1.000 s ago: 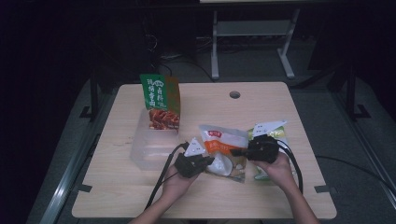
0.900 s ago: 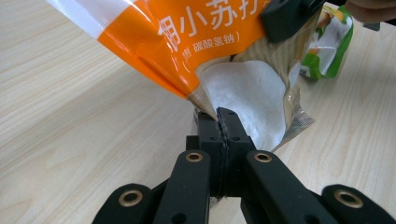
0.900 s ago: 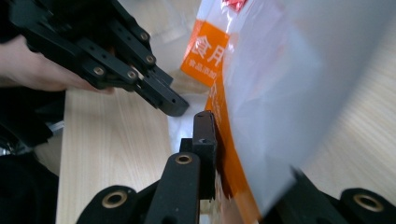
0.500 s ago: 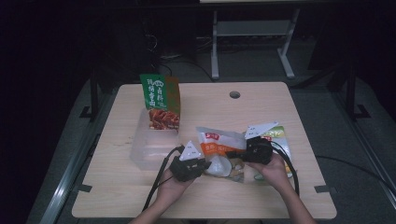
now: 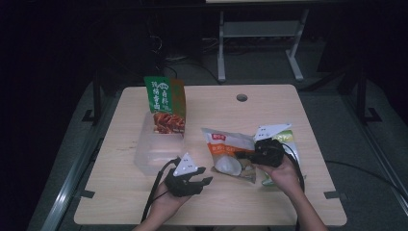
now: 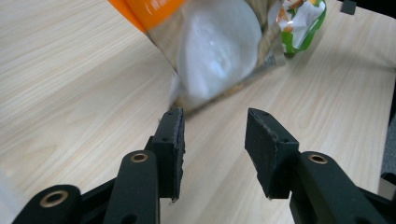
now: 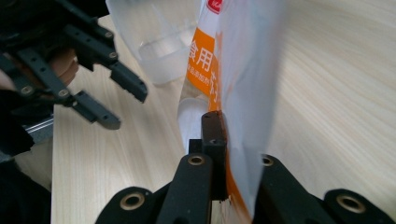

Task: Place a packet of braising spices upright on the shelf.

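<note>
On the wooden bench [image 5: 288,202] in the high view, an orange-and-clear pouch [image 5: 228,149] lies near the middle with a white rounded lump showing through its clear lower part; the right hand-held gripper [image 5: 240,155] is clamped on the pouch's right edge. Just right of it, partly under that hand, lies a green-and-white packet [image 5: 287,139]. At the left stands a clear plastic tub [image 5: 156,151], and a tall green snack bag [image 5: 165,103] stands upright at the tub's far end; whether it stands inside the tub or just behind it I cannot tell. The left hand-held gripper [image 5: 204,175] hovers near the bench's front edge, just apart from the pouch, jaws parted. Along the left hand-held gripper [image 6: 212,135] in its own view, the two black jaws stand apart with bare bench between them; they have just been opening and nothing lies between the pads. Just beyond them lies the pouch [image 6: 219,42], its white contents pressed against the clear film, and the green-and-white packet [image 6: 303,21] sits at the top right. Up the right hand-held gripper [image 7: 219,126] in its own view, the jaws are closed on the pouch [image 7: 247,70], which rises edge-on between them, orange print on its left face. Beyond it stands the clear tub [image 7: 159,37], and the left hand-held gripper [image 7: 121,102] reaches in open at the upper left.
</note>
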`<action>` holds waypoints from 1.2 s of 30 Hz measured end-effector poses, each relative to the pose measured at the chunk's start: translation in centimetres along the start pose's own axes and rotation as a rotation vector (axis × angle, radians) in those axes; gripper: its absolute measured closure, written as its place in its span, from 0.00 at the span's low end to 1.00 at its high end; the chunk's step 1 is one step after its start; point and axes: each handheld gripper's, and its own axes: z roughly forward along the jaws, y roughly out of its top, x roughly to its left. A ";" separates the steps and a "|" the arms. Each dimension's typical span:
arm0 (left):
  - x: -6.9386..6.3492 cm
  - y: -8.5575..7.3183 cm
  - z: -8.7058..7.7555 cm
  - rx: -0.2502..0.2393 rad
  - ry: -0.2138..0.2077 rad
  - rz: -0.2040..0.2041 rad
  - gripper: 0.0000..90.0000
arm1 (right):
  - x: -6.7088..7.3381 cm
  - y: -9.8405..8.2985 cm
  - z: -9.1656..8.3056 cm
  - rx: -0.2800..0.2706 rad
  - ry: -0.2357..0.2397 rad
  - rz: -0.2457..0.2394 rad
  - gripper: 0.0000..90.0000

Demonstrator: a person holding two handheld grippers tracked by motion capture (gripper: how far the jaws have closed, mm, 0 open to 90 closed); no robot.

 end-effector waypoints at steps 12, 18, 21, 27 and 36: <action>0.0 -1.7 -1.3 0.010 0.002 -0.003 0.62 | 0.1 3.1 0.4 -0.015 -0.008 -0.005 1.00; 0.0 -2.1 -1.4 -0.002 -0.015 -0.008 0.61 | 0.1 4.6 0.9 -0.038 0.004 -0.007 1.00; -0.1 -2.2 -1.4 -0.006 -0.018 -0.005 0.61 | 0.1 5.3 1.1 -0.043 0.009 -0.007 1.00; -0.1 -2.2 -1.5 -0.010 -0.020 0.001 0.60 | 0.2 6.3 1.7 -0.060 0.022 -0.012 1.00; -0.4 -2.2 -1.7 0.002 -0.031 0.033 0.58 | 0.6 8.2 2.6 -0.065 0.050 -0.025 1.00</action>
